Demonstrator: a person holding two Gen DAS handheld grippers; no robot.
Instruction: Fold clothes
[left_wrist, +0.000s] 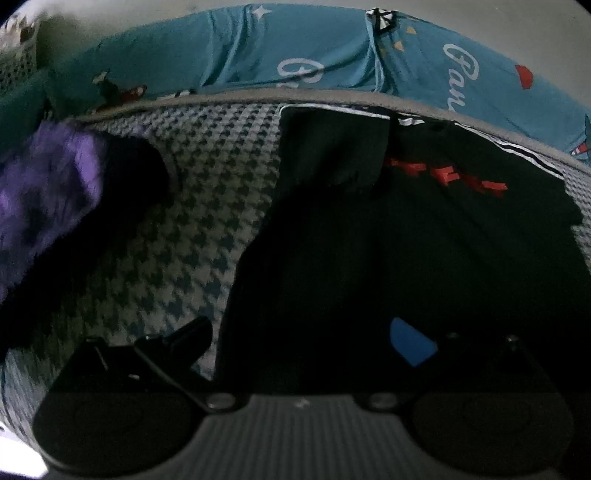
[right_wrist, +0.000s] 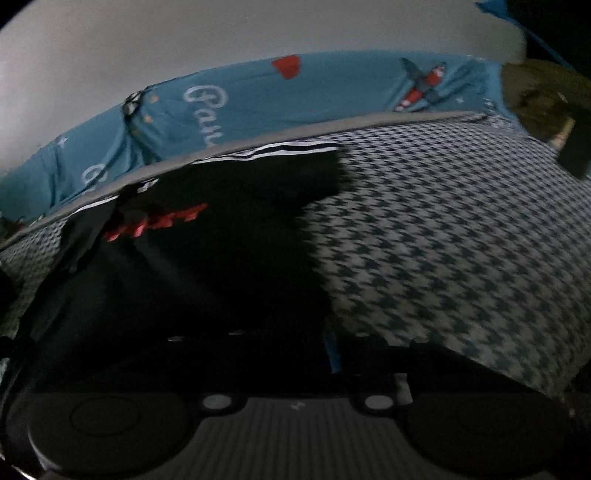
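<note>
Left hand-held gripper (left_wrist: 306, 339) is spread, one finger over the houndstooth cover (left_wrist: 207, 206), the other over the black shirt (left_wrist: 369, 240). Right hand-held gripper (right_wrist: 332, 350) sits low at the shirt's (right_wrist: 207, 266) edge; its jaw state cannot be told. Shirt lies flat on the cover, red lettering (left_wrist: 454, 177) up, purple garment (left_wrist: 48, 184) to its left.

red print (left_wrist: 448, 177) on black garment (left_wrist: 369, 240): unreadable | right gripper (right_wrist: 295, 343) fingertips: lost in dark; purple cloth (left_wrist: 48, 192): cropped
</note>
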